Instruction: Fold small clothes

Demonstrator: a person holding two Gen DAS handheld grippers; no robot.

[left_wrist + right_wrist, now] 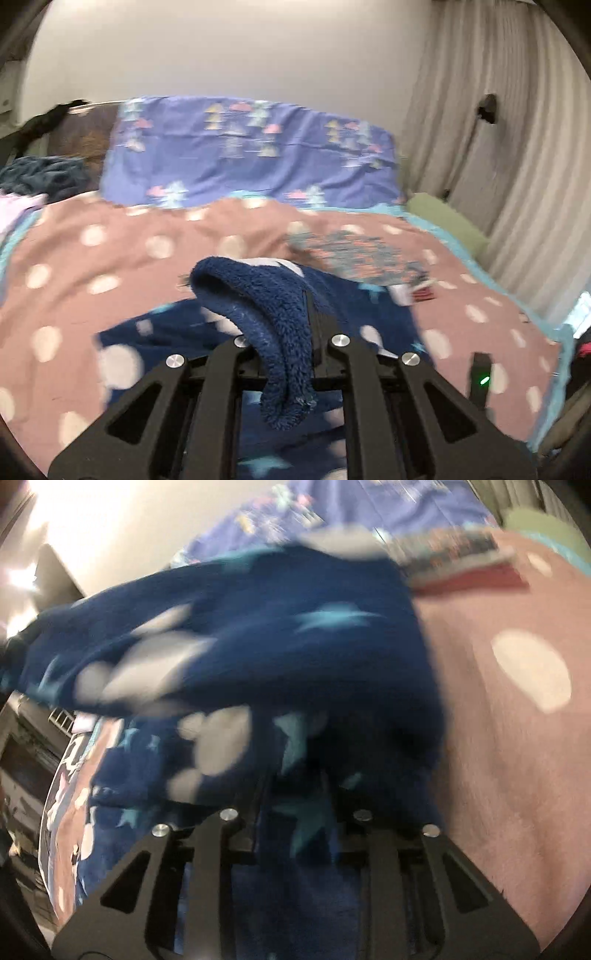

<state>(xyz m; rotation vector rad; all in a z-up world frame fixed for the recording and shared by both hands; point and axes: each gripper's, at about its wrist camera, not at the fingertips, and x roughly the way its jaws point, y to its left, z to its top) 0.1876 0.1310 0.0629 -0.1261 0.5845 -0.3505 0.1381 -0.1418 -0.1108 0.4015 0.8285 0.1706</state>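
Risks at this moment centre on the two grips on the navy fleece garment (273,325), a star-and-cloud printed piece that lies partly on the pink polka-dot blanket (110,258) of the bed and partly hangs in the air. The left tool (291,332) is closed on a narrow, cuff-like end of the garment; the plush strip curls up over the fingers and its loose end droops behind them. So small a bite on thick pile could slip under the weight of the hanging cloth, and the lifted edge would then drop back in a heap.

The right tool (295,786) has its jaws nearly together with navy fleece bunched between them; the right wrist view is blurred, so a firm grip appears likely but whether one layer or several are caught cannot be told. A pinch through extra layers would drag the underside along and spoil the fold line. Uneven pulling between the two tools could also twist the body of the garment rather than spread it flat.

Near the garment's far edge lies a patterned folded cloth (354,254), and a sweep of the lifted fleece could disturb it. A lilac printed pillowcase (251,155) lies beyond, well apart.
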